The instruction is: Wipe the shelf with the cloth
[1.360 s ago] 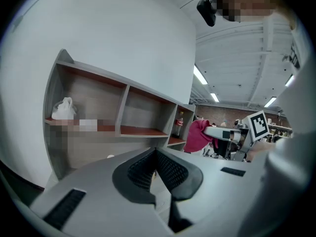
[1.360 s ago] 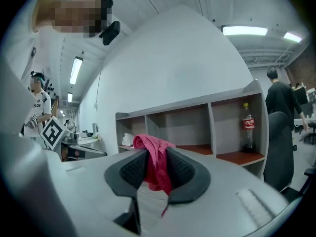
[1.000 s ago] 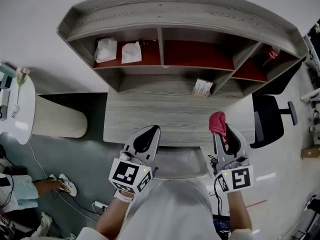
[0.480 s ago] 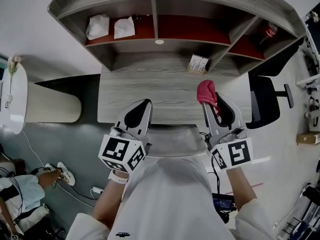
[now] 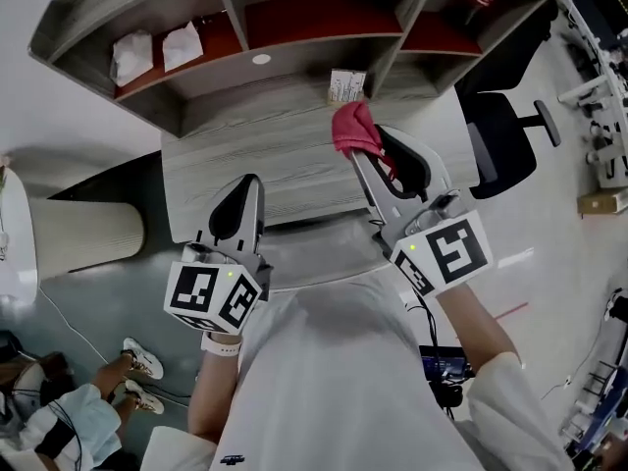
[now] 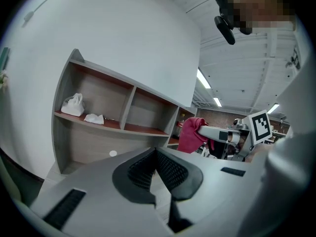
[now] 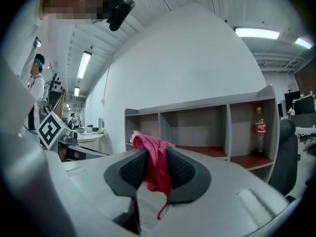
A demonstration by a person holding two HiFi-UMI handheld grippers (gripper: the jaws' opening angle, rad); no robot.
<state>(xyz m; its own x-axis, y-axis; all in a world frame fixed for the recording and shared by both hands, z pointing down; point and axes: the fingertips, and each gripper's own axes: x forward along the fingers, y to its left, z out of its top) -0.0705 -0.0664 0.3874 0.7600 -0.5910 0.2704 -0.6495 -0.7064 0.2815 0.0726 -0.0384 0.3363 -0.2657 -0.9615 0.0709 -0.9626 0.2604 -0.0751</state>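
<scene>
Right gripper [image 5: 371, 160] – jaws nearly together, clamped on the crumpled red-pink fabric cloth [image 5: 353, 130]. In the right gripper view the cloth is bunched over the jaw tips, with a thin tail hanging down between the black ribbed pads [image 7: 180, 172].

In the head view the cloth sits above the rear part of the grey wood-grain desk top [image 5: 255, 160], close to a small white printed box [image 5: 345, 86] standing at the back of the desk. In the left gripper view the cloth hangs in front of the shelf's right end and looks clear of it.

Left gripper [image 5: 245, 180] – jaws meet at the tips with nothing between them. It is held over the front-left part of the desk top, well apart from the right one.

The grey wood-grain shelf unit with red-brown compartment floors [image 5: 231, 3] stands on the back of the desk, in three compartments side by side.
- Left compartment: two white crumpled wads [image 5: 132, 55], next to each other.
- Middle compartment: nothing seen on its floor.
- Right compartment: a plastic cola bottle with a red label [image 7: 260, 127], upright.

A black office chair [image 5: 496, 130] stands to the right of the desk.
</scene>
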